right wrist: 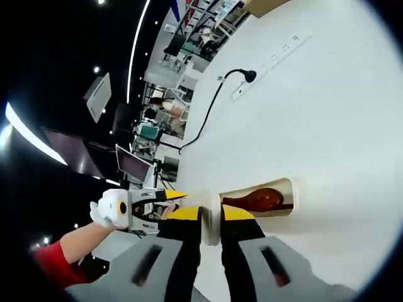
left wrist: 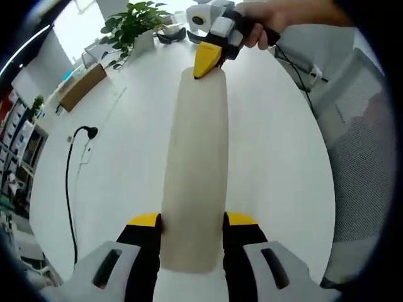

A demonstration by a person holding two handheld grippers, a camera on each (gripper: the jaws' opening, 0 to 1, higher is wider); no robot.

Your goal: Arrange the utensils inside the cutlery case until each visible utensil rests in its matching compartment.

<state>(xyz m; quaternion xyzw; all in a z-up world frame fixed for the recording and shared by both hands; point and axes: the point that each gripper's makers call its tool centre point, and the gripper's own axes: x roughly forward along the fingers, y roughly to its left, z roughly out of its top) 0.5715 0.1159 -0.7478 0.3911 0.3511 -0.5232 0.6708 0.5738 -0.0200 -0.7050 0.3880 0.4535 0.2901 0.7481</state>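
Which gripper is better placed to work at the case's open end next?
Right, probably. The right gripper pinches the cutlery case at its open end, beside the brown spoon; the left gripper clamps the opposite end, steadying it.

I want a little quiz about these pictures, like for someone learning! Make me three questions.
1. True or false: the left gripper has its jaws around the long cream case.
2. What touches the case's far end in the left gripper view? A) a plant B) the right gripper C) a cable
3. What colour is the utensil inside the case in the right gripper view?

Key: 1 true. 2 B. 3 reddish brown.
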